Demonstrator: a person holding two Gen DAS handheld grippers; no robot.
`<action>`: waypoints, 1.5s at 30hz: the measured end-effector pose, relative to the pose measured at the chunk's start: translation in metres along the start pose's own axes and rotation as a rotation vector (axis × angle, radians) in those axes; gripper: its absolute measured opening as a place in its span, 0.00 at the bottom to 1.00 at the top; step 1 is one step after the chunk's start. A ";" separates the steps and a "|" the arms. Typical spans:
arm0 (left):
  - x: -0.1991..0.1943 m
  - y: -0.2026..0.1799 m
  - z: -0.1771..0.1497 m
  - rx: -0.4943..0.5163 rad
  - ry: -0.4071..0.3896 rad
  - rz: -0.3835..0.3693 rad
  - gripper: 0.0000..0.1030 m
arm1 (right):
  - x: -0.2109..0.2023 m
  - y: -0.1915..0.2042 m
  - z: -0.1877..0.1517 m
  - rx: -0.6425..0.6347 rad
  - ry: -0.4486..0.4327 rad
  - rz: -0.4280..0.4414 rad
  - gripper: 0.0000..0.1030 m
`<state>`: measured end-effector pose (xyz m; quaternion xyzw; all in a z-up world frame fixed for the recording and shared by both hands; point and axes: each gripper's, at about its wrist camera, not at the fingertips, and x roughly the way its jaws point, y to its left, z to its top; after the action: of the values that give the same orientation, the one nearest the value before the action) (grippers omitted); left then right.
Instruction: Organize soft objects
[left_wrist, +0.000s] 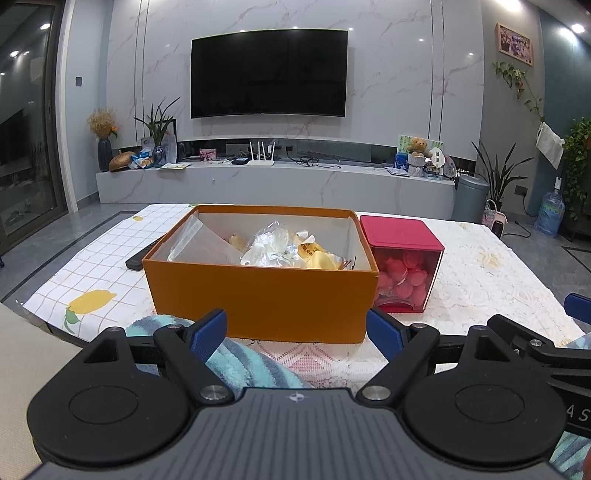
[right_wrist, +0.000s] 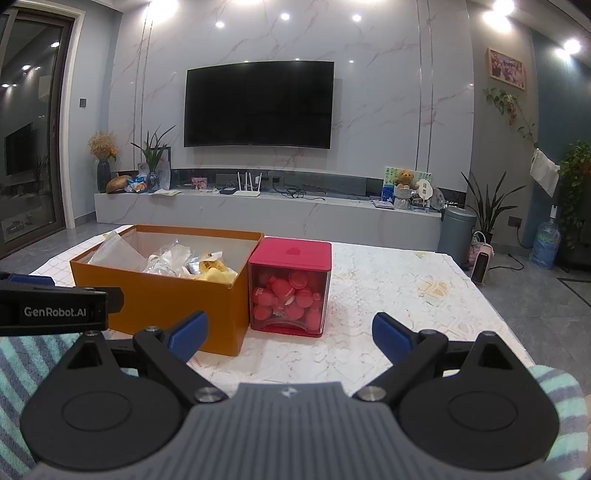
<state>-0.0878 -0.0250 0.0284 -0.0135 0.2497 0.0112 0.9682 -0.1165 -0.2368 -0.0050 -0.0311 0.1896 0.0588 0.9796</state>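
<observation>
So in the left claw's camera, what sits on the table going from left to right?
Black remote → orange box → red-lidded clear container of pink round pieces.

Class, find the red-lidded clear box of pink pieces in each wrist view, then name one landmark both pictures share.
Left wrist view: the red-lidded box sits right of centre, against the orange box's right side.
Right wrist view: the red-lidded box sits near centre, again right of the orange box.
Shared landmark: the wall-mounted TV.
</observation>
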 end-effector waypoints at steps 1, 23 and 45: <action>0.000 0.000 0.000 0.000 0.001 -0.001 0.97 | 0.001 0.000 0.000 -0.001 0.001 0.001 0.91; 0.002 0.000 -0.002 0.002 0.012 -0.002 0.97 | 0.006 -0.001 -0.002 0.000 0.020 0.007 0.91; 0.004 0.001 -0.004 0.014 0.021 0.001 0.97 | 0.011 0.000 -0.005 0.004 0.038 0.008 0.91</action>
<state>-0.0860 -0.0240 0.0231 -0.0070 0.2597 0.0097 0.9656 -0.1086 -0.2359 -0.0138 -0.0297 0.2085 0.0616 0.9756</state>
